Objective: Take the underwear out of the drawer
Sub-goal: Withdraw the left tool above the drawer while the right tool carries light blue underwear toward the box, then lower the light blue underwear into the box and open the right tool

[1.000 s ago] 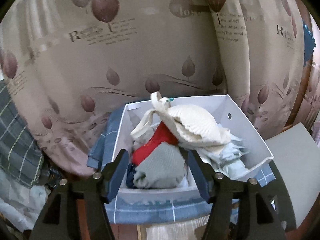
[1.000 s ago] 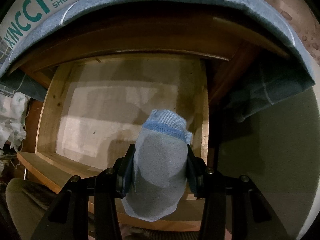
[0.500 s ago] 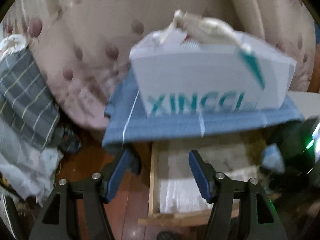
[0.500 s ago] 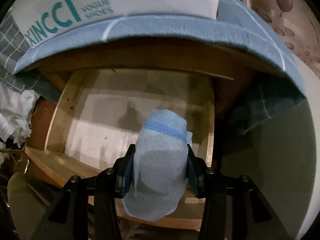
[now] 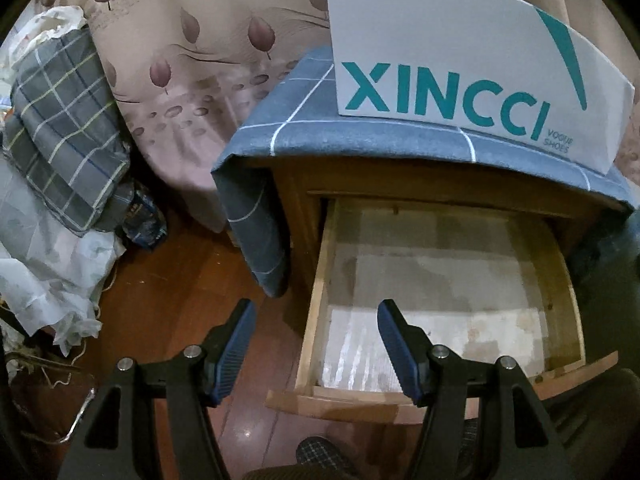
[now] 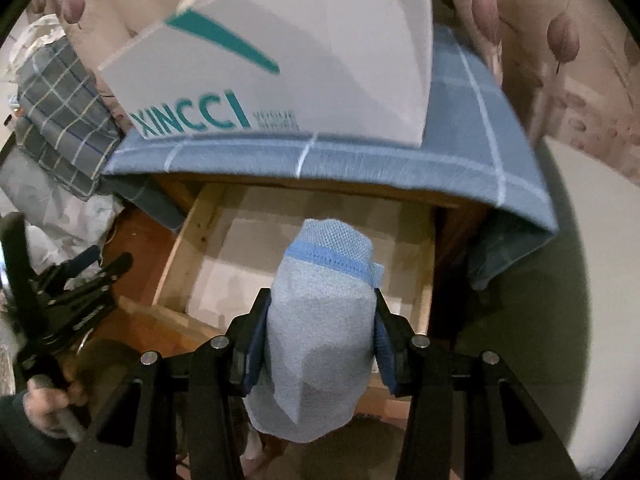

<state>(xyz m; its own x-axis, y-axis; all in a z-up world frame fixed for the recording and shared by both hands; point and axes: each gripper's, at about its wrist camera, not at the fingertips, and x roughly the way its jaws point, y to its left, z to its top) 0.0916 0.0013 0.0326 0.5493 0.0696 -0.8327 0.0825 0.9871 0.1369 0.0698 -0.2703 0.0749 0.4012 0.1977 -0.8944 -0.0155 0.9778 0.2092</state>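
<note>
Underwear [image 6: 320,344], a folded light-blue bundle, is pinched between the pads of the right tool [image 6: 318,344] and held above the front edge of the drawer [image 5: 440,304], clear of its floor, so by the look of it the piece is already out. Fabric is soft knit, grey-blue on the body, with a brighter blue stitched band and a mesh-textured fold at the far end; the bundle is rounded and bulges past the pads on both sides, which is why the jaws are kept part-way apart rather than fully together. The drawer is pulled open, raw pale wood sides, a worn whitish liner on the bottom, nothing else seen inside. The left tool [image 5: 316,344] is held with jaws apart and nothing between them, its pads astride the drawer's left front corner, over wooden floor. A blue checked cloth [image 5: 288,128] is draped over the nightstand top, hanging down the side. A white cardboard shoe box [image 5: 460,64] with teal lettering is set on the cloth.
</note>
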